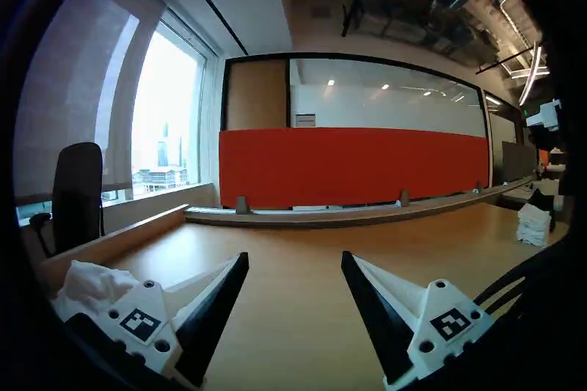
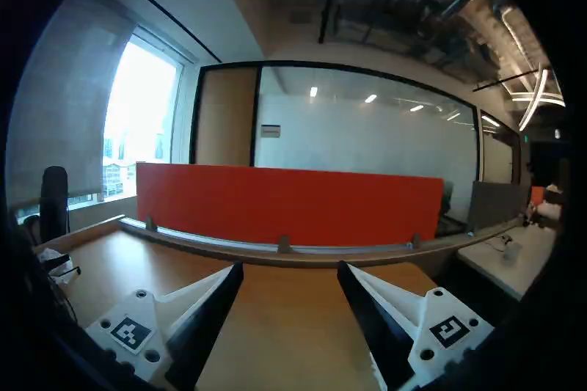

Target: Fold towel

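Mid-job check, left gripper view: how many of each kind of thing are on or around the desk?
Crumpled towel: 1
Towel stack: 1
Chair: 1
Red divider: 1
Total: 4

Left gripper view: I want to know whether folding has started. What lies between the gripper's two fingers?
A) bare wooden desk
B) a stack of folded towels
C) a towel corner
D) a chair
A: the left gripper is open over the bare desk, with the crumpled white towel off to the left of its fingers and the folded stack far right.
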